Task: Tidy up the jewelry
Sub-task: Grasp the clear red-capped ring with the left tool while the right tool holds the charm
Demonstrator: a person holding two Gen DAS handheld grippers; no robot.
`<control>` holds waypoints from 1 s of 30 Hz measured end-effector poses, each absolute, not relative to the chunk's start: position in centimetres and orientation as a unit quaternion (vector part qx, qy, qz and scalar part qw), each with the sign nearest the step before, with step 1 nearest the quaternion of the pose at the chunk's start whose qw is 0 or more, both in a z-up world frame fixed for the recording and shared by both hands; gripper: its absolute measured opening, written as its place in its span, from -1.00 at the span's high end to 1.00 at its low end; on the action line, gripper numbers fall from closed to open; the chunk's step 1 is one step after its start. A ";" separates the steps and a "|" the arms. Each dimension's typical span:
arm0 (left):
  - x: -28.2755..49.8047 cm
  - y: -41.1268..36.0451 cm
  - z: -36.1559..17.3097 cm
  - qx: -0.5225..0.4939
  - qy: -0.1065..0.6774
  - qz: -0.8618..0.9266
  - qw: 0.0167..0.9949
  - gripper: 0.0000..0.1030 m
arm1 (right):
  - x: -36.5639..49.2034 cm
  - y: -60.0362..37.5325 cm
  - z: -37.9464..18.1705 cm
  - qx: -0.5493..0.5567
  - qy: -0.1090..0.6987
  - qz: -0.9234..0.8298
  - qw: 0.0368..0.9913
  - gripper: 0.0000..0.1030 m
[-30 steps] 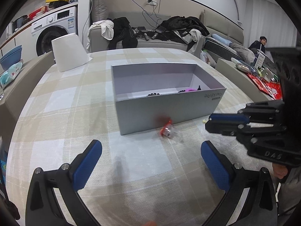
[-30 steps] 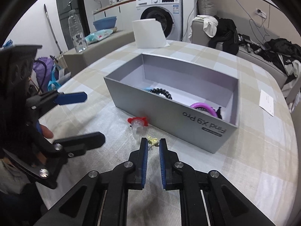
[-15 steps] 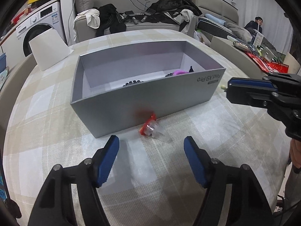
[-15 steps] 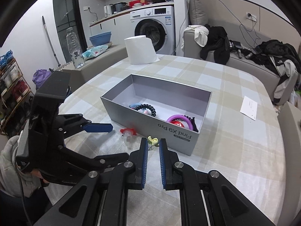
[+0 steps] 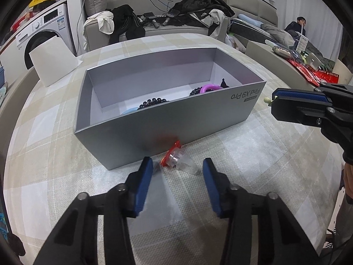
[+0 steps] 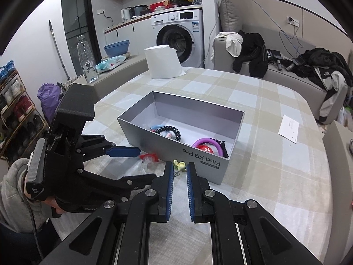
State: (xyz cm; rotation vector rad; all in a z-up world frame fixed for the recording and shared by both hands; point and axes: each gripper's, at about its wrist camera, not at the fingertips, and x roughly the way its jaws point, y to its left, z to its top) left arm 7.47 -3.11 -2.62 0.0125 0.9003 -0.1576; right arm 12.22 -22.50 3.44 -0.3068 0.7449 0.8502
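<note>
Jewelry box (image 5: 167, 119) sits mid-frame on the desk (image 5: 253, 154), bracelets inside. Left tool (image 5: 176, 172), spread wide, straddles a red clip (image 5: 171, 158) at the box's front wall; right tool (image 6: 179, 170) pinches a yellow-green earring (image 6: 179, 165) lower centre.

Even, dim indoor light; sharp focus, edges strongly fisheye-warped.

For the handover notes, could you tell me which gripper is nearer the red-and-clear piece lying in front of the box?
Left. The left gripper brackets the red-and-clear piece; the right gripper is off to its right.
</note>
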 end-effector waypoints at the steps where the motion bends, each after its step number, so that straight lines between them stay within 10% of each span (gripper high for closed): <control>1: 7.5 -3.1 -2.6 0.005 0.434 -0.078 0.897 0.50 | 12.2 -22.5 3.5 -0.144 0.351 0.401 0.834 0.79; 30: 4.5 -3.4 1.1 0.008 0.357 -0.106 0.928 0.52 | 11.1 -24.1 6.8 -0.115 0.299 0.412 0.853 0.79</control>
